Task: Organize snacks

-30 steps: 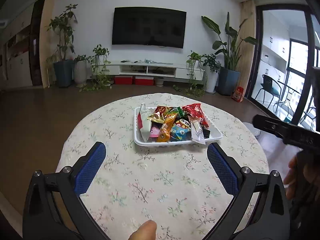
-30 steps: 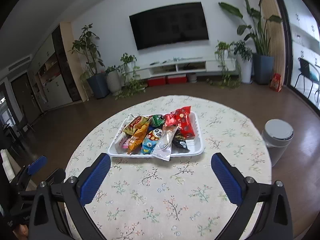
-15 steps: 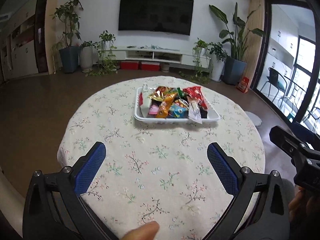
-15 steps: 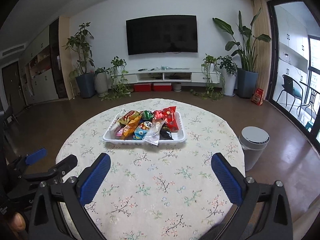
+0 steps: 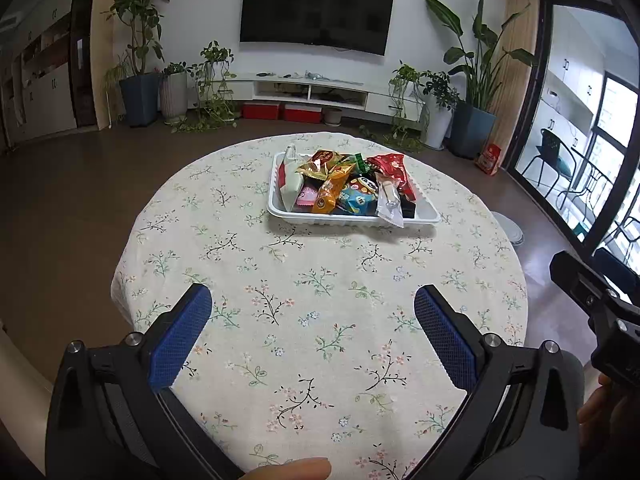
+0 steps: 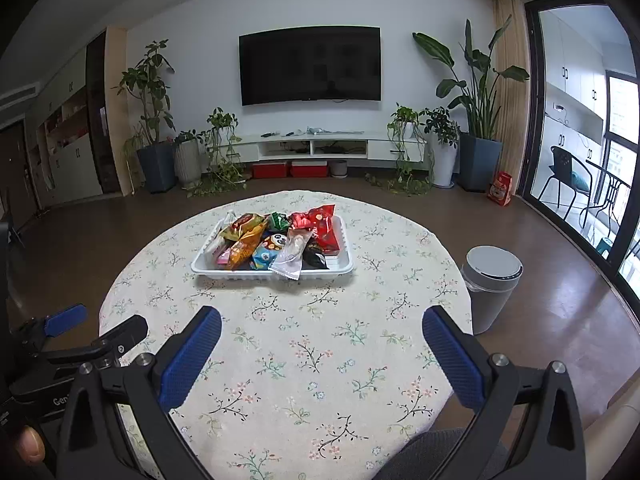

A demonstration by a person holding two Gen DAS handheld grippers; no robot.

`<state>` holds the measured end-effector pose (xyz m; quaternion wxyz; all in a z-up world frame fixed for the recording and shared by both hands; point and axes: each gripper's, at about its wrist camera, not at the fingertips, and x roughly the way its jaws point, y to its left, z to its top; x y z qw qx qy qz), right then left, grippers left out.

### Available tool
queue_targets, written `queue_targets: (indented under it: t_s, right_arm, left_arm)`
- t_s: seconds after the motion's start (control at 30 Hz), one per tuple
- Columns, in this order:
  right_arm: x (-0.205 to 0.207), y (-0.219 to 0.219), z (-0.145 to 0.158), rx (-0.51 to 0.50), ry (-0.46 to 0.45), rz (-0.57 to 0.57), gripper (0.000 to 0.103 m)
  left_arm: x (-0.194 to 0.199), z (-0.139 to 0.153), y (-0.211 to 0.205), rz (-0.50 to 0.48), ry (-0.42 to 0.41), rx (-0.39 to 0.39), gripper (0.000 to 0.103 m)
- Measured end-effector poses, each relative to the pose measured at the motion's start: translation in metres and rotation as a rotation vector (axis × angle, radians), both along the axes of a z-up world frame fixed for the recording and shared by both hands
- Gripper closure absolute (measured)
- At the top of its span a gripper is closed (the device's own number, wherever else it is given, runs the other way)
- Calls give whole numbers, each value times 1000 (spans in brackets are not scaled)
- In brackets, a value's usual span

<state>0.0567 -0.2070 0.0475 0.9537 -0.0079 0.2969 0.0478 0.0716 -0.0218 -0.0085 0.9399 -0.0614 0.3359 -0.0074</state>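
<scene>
1. The only legible writing is the partial lettering "Gen" in white on the body of the left tongs, seen at the left edge of the right wrist view. The print on the snack wrappers is too small to read.
2. The left tongs are spread wide with nothing between the blue pads; they hang over the near part of the counter, which wears a floral cloth.
3. Well ahead of both tongs, a white tray sits on the far half of the counter, piled with snacks.
4. From left to right in the tray: a white packet, a pink packet, an orange packet, a blue packet with a panda face, a clear packet overhanging the near rim, and a red packet.
5. The right tongs are equally wide apart and hold nothing; the tray lies ahead of them, slightly left.
6. Right of the right tongs, a grey lidded bin stands on the floor beside the counter.
</scene>
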Motion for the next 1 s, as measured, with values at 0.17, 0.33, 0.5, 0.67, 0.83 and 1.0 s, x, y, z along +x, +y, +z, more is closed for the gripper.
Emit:
queue_targets:
  t_s: [0.17,0.33,0.5,0.67,0.83,1.0]
  right_arm:
    - [0,4,-5,-16,20,4,0]
    - [-1,5,-10,-22,42,1,0]
    - [0,7,-11,-29,57,6,0]
    - [-2,8,-13,-31,65,10,0]
    - [-1,8,-12,-30,69,10,0]
    - [0,8,-14,-28,75,14,0]
  left_arm:
    - [1,-2,0,1,6,8,0]
    - [0,-3,1,4,7,11,0]
    - [0,-4,1,3,10,10,0]
    - [1,-6,0,1,12,11,0]
    - [0,-8,2,4,11,10,0]
    - [-1,-7,2,8,-2,17,0]
